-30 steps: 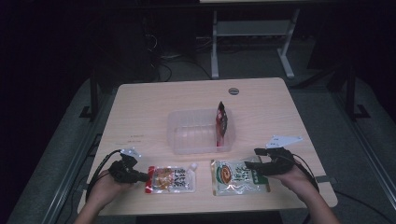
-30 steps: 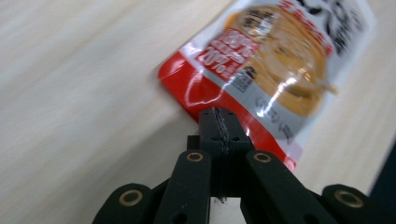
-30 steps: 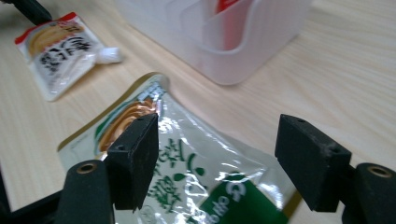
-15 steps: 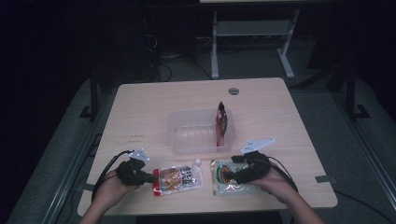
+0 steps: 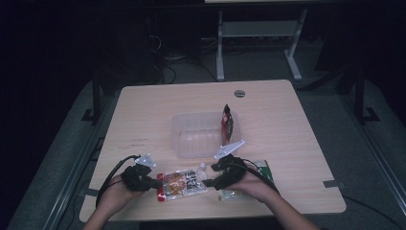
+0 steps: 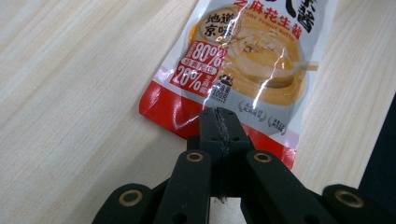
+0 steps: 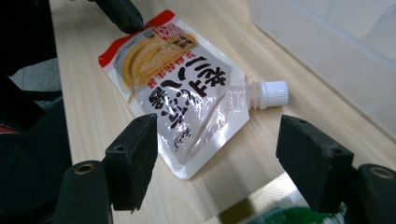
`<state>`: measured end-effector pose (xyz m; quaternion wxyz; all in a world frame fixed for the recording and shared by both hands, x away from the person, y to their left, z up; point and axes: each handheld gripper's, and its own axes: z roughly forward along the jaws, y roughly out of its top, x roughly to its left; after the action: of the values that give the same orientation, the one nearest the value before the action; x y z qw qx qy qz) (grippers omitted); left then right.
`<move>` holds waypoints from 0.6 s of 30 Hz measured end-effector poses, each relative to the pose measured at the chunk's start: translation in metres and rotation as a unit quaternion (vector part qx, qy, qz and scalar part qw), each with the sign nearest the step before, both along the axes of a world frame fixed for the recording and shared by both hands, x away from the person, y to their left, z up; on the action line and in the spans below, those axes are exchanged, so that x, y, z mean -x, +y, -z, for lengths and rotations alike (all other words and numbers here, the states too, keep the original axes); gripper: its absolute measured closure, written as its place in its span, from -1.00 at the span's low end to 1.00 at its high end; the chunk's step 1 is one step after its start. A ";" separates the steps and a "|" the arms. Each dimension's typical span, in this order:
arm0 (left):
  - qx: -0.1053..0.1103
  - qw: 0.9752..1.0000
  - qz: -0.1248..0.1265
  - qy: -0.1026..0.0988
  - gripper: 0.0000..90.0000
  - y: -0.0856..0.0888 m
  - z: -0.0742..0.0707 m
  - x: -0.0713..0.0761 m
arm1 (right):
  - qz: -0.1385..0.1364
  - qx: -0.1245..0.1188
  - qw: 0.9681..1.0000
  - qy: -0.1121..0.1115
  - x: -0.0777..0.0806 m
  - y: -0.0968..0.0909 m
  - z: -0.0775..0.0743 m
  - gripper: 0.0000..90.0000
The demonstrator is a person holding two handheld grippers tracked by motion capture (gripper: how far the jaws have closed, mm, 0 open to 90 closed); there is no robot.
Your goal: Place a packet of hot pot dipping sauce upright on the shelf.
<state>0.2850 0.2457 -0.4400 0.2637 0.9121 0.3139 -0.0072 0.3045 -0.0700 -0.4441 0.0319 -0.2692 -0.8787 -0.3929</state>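
Surroundings: dark room around a pale wooden table (image 5: 287, 110); white metal frame legs (image 5: 220, 52) stand on the floor beyond its far edge.
Landmark: clear plastic tub (image 5: 198, 136) near the table's middle; places below are told from it.
Red packet: a dark red snack packet (image 5: 227, 122) stands upright at the tub's right wall.
Sauce pouch: a flat white-and-red spouted pouch (image 5: 183, 182) with a white screw cap (image 7: 273, 90) lies on the table in front of the tub, on the person's side, cap end toward the right gripper.
Pouch writing: Chinese characters across the front – "80%" and "20%" in white on a red panel, a small "100" under it, "京味" in a round badge; the picture shows a tan sauce. Finer print is too small to read.
Left gripper (image 6: 219, 116): in front of the tub and to its left, jaws closed tight on the pouch's red bottom edge.
Right gripper (image 7: 215, 154): in front of the tub's right part, jaws standing wide apart, having just narrowed a little – the pouch's cap end lies on the table beyond the gap, untouched by the pads.
Green packet: a green-and-white flat packet (image 5: 261, 167) lies under the right hand (image 5: 253, 184), in front of the tub's right corner; its print cannot be read.
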 end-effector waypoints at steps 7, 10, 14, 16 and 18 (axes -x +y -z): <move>-0.018 1.000 0.008 -0.005 1.00 -0.005 0.003 0.000 | -0.007 0.020 1.000 0.020 -0.002 0.006 0.010 -0.34; -0.017 1.000 0.005 -0.005 1.00 -0.006 0.004 0.000 | -0.012 0.025 0.999 0.030 0.000 0.007 0.013 -0.31; -0.018 1.000 0.005 -0.004 1.00 -0.006 0.004 0.000 | -0.016 0.025 0.999 0.036 -0.001 0.008 0.014 -0.28; -0.015 1.000 0.004 -0.001 1.00 -0.005 0.004 0.000 | -0.020 0.028 0.999 0.039 0.000 0.010 0.016 -0.25; -0.014 1.000 0.005 0.001 1.00 -0.005 0.004 -0.001 | -0.027 0.027 0.999 0.039 -0.001 0.011 0.018 -0.24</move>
<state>0.2860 0.2412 -0.4436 0.2503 0.9172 0.3099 -0.0047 0.3054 -0.0592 -0.4618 0.0692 -0.2609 -0.8941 -0.3573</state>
